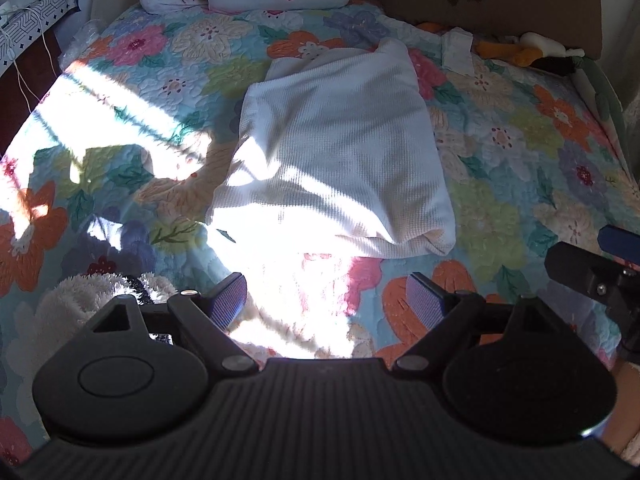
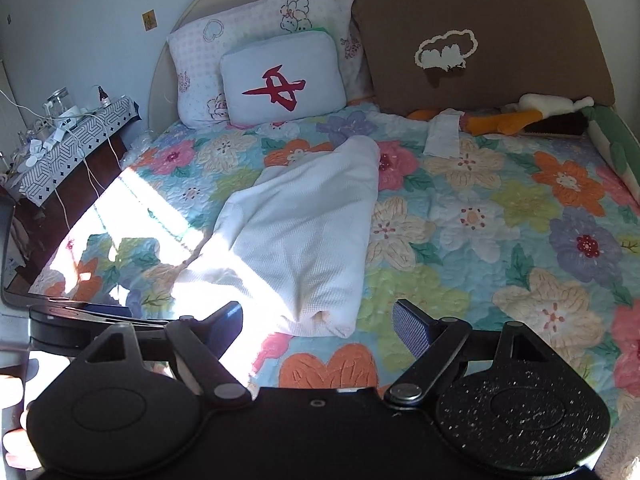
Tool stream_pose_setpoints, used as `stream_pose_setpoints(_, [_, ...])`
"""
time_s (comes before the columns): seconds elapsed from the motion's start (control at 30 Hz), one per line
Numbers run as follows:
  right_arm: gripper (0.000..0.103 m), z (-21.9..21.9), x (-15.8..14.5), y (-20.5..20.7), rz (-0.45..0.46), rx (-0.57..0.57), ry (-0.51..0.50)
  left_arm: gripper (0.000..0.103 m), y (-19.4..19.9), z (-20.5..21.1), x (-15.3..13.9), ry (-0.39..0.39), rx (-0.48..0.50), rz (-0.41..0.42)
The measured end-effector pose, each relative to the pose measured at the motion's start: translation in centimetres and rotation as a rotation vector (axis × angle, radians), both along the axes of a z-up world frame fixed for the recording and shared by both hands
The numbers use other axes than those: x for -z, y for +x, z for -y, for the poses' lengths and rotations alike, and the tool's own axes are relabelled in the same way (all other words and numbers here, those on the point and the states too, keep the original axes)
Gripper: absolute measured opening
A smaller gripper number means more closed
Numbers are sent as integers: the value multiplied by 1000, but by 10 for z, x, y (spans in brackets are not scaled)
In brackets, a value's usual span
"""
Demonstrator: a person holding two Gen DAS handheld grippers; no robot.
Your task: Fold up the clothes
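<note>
Closest to me are my own two tools. The left gripper (image 1: pixel 326 300) has its jaws spread wide with nothing between them, just the sunlit quilt (image 1: pixel 520 152) underneath. The right gripper (image 2: pixel 318 322) is the same story: jaws apart, empty, hanging over an orange flower on the bedspread. In the left view I can also catch the right tool poking in at the right edge, so the two are sitting side by side, near each other.

Just past the fingertips is the thing I'm here for: a white waffle-knit garment (image 1: pixel 340 148), lying flat on the quilt, long axis running away from me. It looks already doubled over into a rough oblong, with a rolled, puffy edge at the near end and a narrower, rumpled far end. Honestly can't tell what kind of clothing it is.

My read: I'm between folds. Neither tool touches the cloth. Next move probably means dropping both grippers onto the near corners, pinching through all layers, and carrying that end up over the far one. The near-left corner is blown out by sun glare, so finding the real edge there will be fiddly.

Further back there's a small folded white cloth (image 1: pixel 456 52), some plush toys (image 2: pixel 520 118), a cushion with a red mark (image 2: pixel 282 78) and a brown backrest (image 2: pixel 480 36).
</note>
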State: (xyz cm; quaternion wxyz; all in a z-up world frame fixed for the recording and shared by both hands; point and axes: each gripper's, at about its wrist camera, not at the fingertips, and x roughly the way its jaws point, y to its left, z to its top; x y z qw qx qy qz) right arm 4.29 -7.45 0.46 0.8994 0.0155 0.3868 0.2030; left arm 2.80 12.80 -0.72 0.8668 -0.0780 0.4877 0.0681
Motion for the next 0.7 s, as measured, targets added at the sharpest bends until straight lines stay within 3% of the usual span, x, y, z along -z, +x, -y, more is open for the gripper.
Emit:
stream_pose_setpoints(0.3, [86,-3,6,-2,-22,-6,-16,92,-3,7,-5,59,25,27])
stream_pose_setpoints(0.7, [86,-4,14,2,-61,-3,-19,96,-3,3,-7,65,-8,13])
